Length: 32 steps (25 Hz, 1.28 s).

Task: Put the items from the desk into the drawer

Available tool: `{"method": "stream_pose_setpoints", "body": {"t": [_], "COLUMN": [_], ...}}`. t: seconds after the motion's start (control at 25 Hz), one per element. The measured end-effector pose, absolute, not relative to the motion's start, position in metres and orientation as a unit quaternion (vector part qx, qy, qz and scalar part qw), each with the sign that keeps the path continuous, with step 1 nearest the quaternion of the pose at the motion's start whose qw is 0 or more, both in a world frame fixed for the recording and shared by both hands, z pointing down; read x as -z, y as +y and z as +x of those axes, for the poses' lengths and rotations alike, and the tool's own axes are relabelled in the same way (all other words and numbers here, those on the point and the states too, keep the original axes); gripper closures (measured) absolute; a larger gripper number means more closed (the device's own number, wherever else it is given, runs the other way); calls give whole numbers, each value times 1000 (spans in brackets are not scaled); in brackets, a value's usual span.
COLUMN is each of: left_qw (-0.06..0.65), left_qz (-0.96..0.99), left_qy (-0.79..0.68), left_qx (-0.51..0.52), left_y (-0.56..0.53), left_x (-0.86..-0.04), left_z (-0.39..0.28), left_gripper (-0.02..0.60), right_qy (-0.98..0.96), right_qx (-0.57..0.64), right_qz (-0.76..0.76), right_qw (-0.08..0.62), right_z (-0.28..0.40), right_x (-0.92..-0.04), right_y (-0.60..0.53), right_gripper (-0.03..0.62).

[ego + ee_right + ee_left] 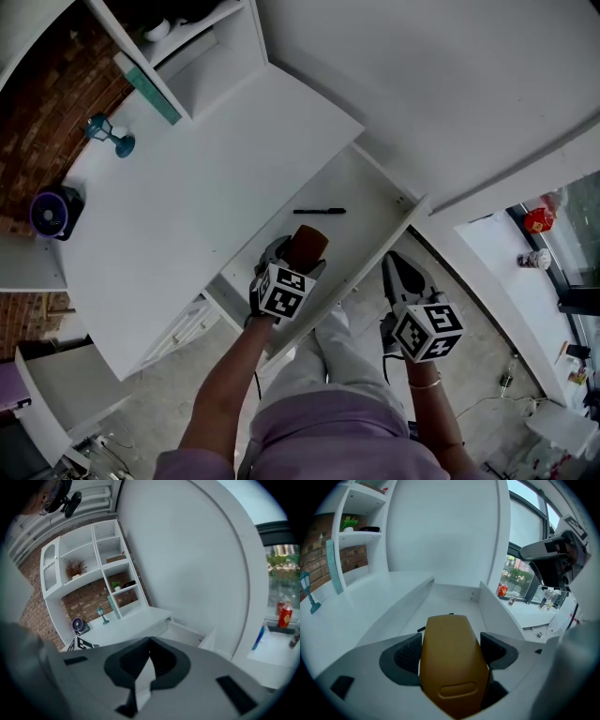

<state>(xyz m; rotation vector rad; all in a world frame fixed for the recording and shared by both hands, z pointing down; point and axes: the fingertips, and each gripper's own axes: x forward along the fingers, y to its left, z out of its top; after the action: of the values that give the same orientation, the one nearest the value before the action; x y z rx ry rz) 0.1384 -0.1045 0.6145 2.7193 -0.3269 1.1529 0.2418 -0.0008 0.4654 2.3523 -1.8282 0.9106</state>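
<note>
Case (451, 677) clamped in my left gripper (452, 649), right gripper (147, 665) jaws together, I should release low in the drawer (361, 199), short of the pen (319, 212) at 12 o'clock.

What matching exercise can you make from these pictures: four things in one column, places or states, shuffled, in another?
Things:
1 brown case
2 black pen
3 purple fan
4 right claw

Places or states:
A on the desk
B shut, empty
C in the left claw
D lying in the drawer

Pairs: 1-C, 2-D, 3-A, 4-B.

Home study: white desk (187, 206), wall shelves (358, 533), brick wall (56, 84).
</note>
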Motion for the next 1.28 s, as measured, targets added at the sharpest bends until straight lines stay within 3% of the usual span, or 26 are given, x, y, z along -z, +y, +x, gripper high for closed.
{"method": "stream_pose_setpoints", "body": {"t": [1.28], "left_qw": [61], "left_qz": [885], "left_qy": [-23], "left_qx": [-461], "left_y": [-87], "left_x": [-697], "left_z": [162], "left_gripper": [187], "right_qy": [-565], "right_qx": [-314], "right_qz": [763], "right_qw": [21], "right_z": [267], "right_x": [-484], "right_y": [11], "right_gripper": [589]}}
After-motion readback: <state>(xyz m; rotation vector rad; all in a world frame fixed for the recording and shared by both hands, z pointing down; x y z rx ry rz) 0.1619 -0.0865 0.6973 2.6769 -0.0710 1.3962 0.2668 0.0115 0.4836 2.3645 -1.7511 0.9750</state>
